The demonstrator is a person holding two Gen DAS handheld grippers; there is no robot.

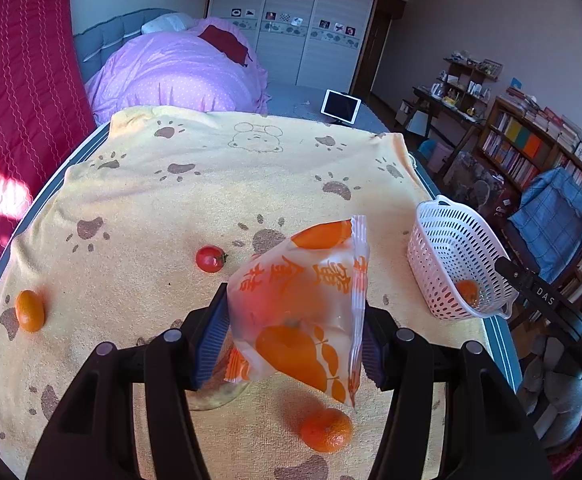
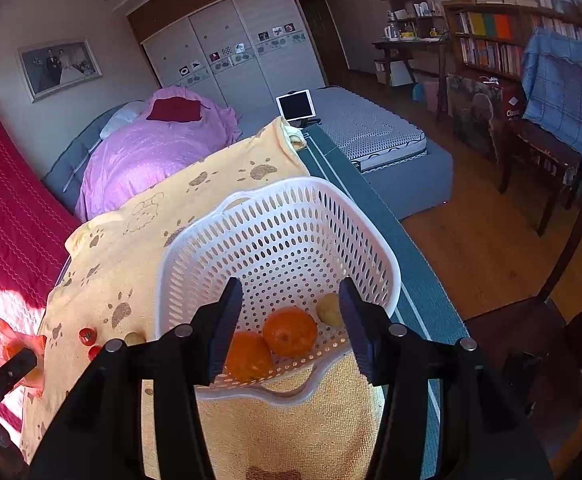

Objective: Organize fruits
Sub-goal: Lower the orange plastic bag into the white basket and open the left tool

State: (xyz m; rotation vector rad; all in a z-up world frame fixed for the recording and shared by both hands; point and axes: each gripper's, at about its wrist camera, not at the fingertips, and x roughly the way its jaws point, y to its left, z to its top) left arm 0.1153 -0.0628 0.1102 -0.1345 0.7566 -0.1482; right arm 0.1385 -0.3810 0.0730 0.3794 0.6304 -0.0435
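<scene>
Gripping a printed plastic bag (image 1: 299, 312) above the yellow towel (image 1: 211, 184), left gripper (image 1: 295, 336) clamped on it, right gripper (image 2: 291, 328) parted and empty over white basket (image 2: 283, 240) containing two oranges (image 2: 289, 332), loose mandarin (image 1: 326, 430) below bag.

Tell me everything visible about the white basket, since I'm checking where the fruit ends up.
The white basket looks like moulded plastic, its walls and floor perforated with oval holes, with a wavy rim and a lip handle at each end. It sits upright on the yellow paw-print towel, near the table's right edge. Inside lie two orange citrus fruits, touching each other, and a small yellowish fruit against the wall. The right gripper hangs open above it, gripping nothing.
</scene>
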